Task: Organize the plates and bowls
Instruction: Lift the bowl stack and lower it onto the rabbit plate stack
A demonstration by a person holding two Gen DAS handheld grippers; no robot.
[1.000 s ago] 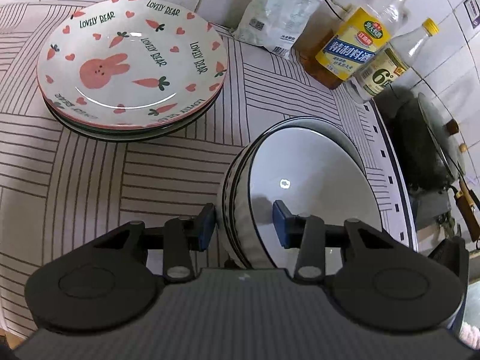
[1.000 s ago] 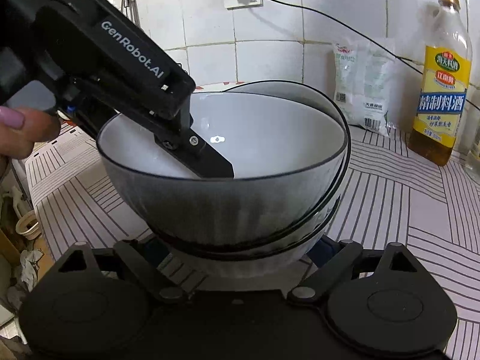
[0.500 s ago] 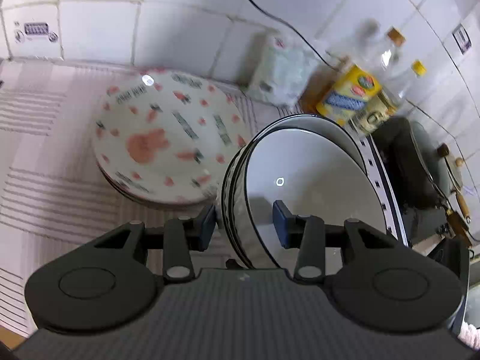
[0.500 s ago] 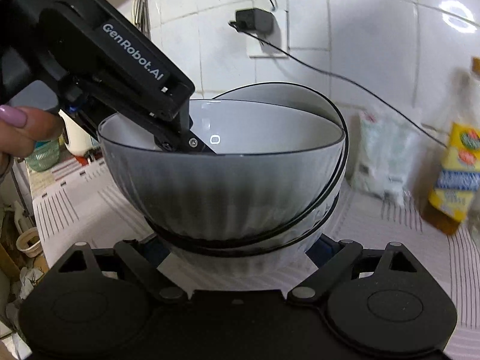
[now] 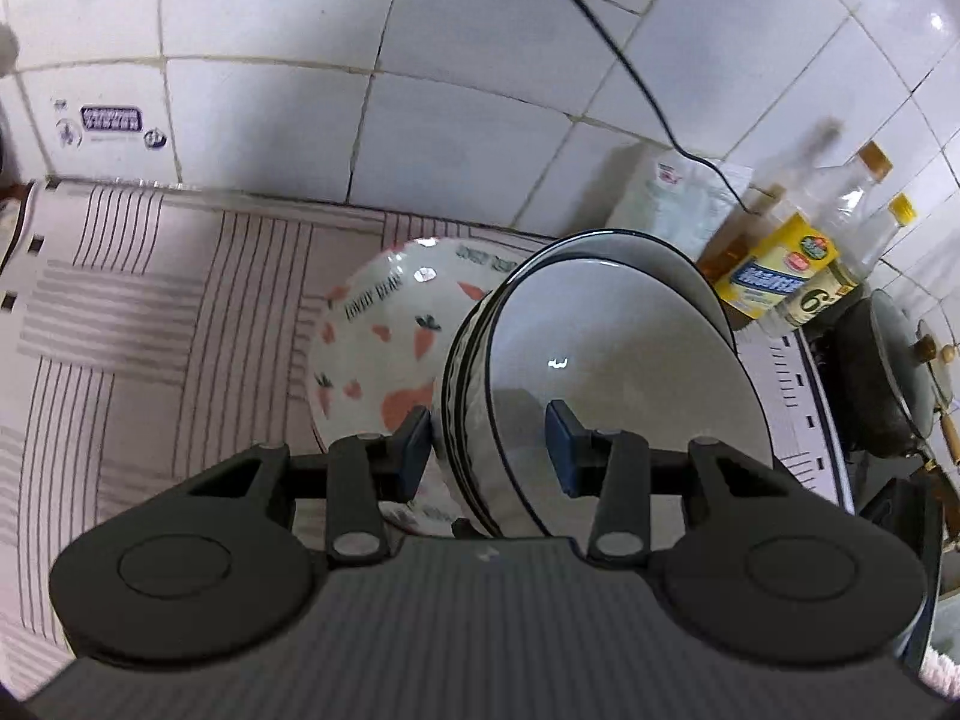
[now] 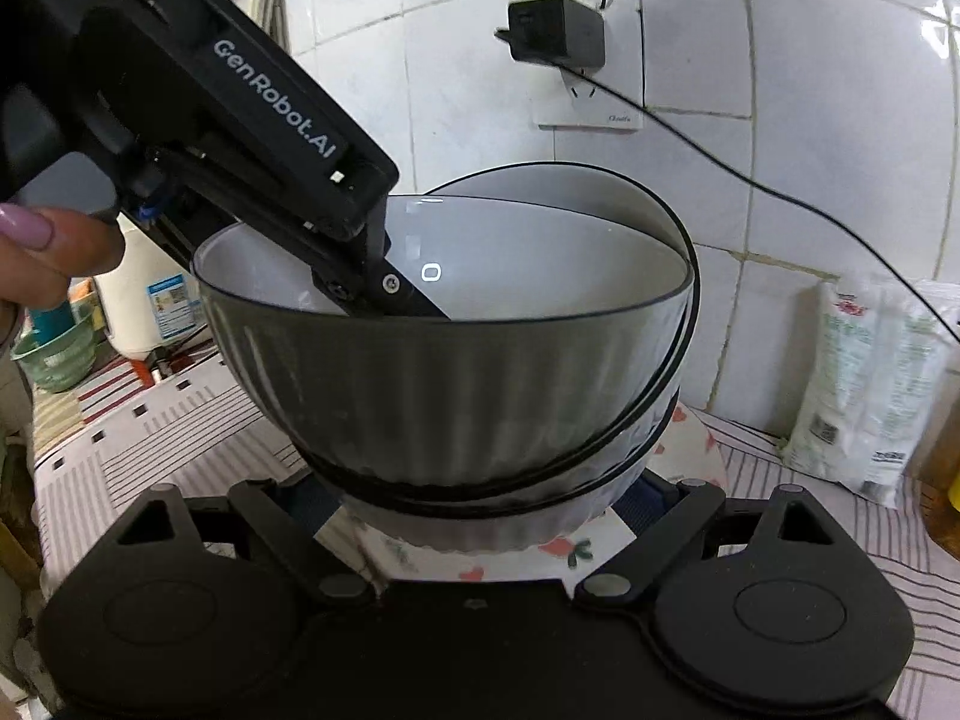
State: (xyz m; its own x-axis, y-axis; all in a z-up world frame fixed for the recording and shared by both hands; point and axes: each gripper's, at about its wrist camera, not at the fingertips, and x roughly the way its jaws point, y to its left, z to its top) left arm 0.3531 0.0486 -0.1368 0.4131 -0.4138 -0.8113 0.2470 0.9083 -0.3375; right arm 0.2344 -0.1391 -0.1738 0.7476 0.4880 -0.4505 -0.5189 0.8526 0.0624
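A stack of white ribbed bowls [image 5: 600, 372] with dark rims hangs in the air above the carrot-print plates [image 5: 384, 336]. My left gripper [image 5: 489, 444] is shut on the stack's near rim, one finger inside and one outside. In the right wrist view the bowl stack [image 6: 456, 384] fills the middle, and my right gripper [image 6: 477, 498] is shut on the base of the stack; its fingertips are hidden behind the bowls. The left gripper's finger [image 6: 396, 294] reaches into the top bowl there. The plates [image 6: 570, 546] show just under the bowls.
Striped counter mat [image 5: 150, 324]. White tiled wall behind, with a plugged charger [image 6: 555, 30] and cable. Bag of white granules [image 6: 870, 384], oil and vinegar bottles [image 5: 792, 264] at back right, a dark wok [image 5: 882, 372] at far right. Jug and green cup [image 6: 57, 348] at left.
Both grippers have lifted the bowl stack off the counter and carried it left, over the carrot plates. Both views now look higher up the wall.
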